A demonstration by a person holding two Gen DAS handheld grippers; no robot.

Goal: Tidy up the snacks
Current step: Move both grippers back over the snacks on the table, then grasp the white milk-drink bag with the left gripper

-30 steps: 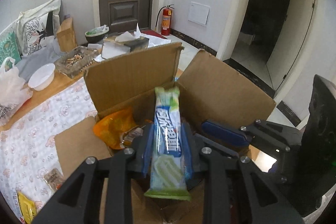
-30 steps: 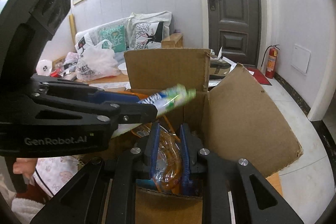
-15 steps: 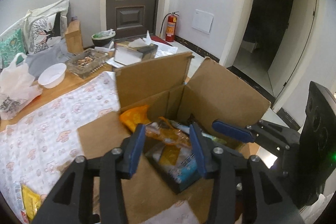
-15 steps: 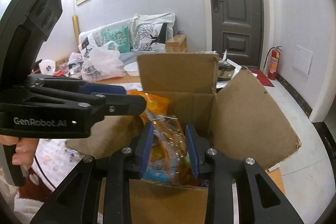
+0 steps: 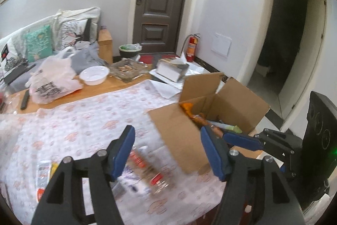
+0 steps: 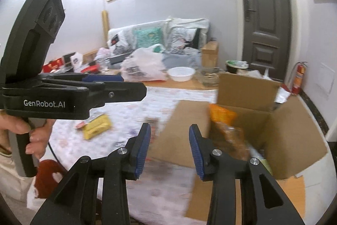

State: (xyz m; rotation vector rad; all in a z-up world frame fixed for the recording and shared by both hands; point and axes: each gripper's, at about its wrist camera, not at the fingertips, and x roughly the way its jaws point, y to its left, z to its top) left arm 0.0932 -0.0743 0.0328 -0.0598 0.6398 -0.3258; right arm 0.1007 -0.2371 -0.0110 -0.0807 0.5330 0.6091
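An open cardboard box (image 5: 238, 102) stands at the table's right end and holds an orange bag (image 5: 186, 107), a clear brown snack bag (image 6: 231, 138) and a green bar (image 5: 227, 126). It also shows in the right wrist view (image 6: 294, 136). My left gripper (image 5: 167, 151) is open and empty, above loose snack packets (image 5: 147, 170) on the patterned cloth, left of the box. My right gripper (image 6: 169, 149) is open and empty, just left of the box's near flap. A yellow packet (image 6: 96, 124) lies on the cloth.
A white plastic bag (image 5: 52, 81), a white bowl (image 5: 94, 75), a glass ashtray (image 5: 128, 69) and a tissue box (image 5: 171, 70) stand along the wooden far edge. A sofa with cushions (image 5: 38, 43) lies behind. The table's edge drops off right of the box.
The left gripper let the green bar go into the box, the right released the clear snack bag there. Both opened wide and pulled back leftward from the box over the cloth.
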